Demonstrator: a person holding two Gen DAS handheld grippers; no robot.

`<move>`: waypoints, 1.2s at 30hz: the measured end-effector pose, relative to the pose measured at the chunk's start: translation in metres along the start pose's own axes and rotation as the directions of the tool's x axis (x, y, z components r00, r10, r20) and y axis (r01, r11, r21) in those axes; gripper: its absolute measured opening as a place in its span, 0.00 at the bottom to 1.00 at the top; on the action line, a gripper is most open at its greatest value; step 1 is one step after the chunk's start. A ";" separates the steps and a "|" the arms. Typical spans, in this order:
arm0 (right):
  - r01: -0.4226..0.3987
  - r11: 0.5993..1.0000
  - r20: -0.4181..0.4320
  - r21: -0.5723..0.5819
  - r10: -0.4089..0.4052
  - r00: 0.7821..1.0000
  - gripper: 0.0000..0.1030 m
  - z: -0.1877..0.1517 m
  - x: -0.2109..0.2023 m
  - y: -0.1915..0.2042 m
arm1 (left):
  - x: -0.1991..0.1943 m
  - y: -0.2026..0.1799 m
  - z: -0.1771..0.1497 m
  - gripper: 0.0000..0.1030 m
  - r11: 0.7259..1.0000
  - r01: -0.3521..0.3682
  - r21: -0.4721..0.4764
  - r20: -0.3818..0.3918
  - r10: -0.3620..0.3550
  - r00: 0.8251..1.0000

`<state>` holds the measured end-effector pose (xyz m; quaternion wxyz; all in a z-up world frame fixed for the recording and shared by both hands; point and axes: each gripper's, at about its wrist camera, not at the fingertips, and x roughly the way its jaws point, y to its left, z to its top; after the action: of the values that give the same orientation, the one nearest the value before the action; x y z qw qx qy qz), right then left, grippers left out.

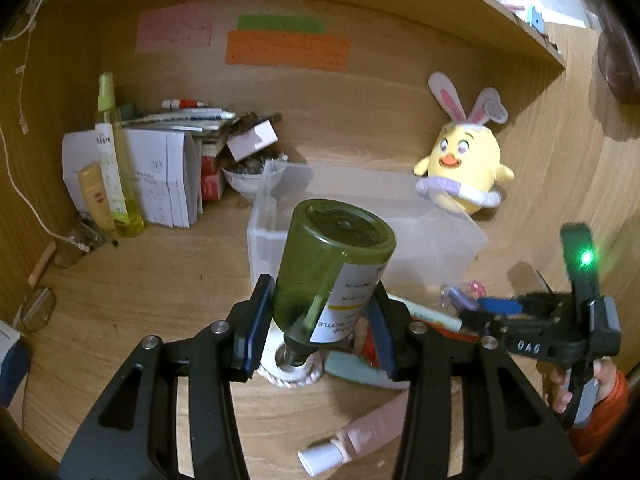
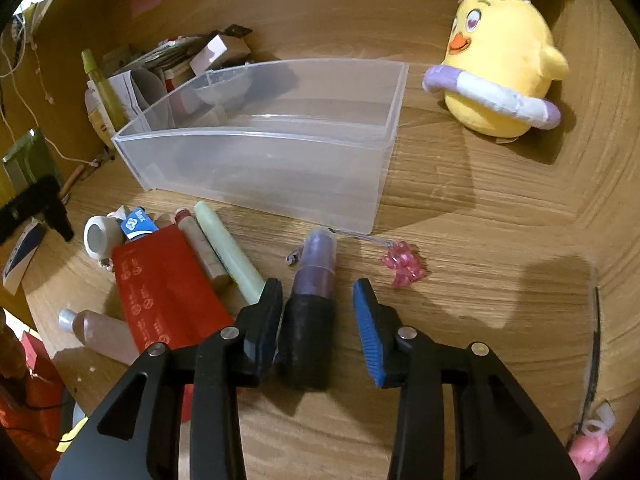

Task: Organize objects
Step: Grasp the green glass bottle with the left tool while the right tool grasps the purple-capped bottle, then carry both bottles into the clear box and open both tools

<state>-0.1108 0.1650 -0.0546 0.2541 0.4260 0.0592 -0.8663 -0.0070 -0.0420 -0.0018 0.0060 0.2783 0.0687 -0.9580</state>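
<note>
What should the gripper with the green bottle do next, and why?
Probably carry it forward and lower it into the clear plastic bin. The left gripper is clamped on the green bottle, lifted off the desk, and the bin sits just beyond it, open-topped and looking empty.

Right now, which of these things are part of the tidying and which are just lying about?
Part of the job:
- green bottle, held in the left gripper
- purple tube, between the right gripper fingers
- clear bin
- red pouch
- pink bottle

Lying about:
- chick plush
- sticky notes
- paper stack
</note>
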 end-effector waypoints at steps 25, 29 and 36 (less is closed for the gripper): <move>-0.076 0.995 0.298 -0.062 0.091 0.950 0.23 0.041 -0.081 0.024 | 0.009 0.003 0.060 0.44 0.999 -0.001 -0.034 0.111 0.005 0.994; -0.082 0.996 0.315 -0.041 0.090 0.945 0.23 0.060 -0.071 0.021 | 0.013 0.002 0.069 0.44 1.000 -0.015 -0.019 0.120 0.018 0.993; -0.062 0.997 0.328 -0.041 0.072 0.942 0.23 0.088 -0.063 0.016 | 0.019 0.004 0.086 0.44 0.999 -0.037 0.000 0.139 0.037 0.990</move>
<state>-0.1335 0.1480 0.0507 0.2961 0.2730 0.0147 -0.9152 -0.0689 -0.0573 0.0595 0.0283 0.2122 0.0618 -0.9749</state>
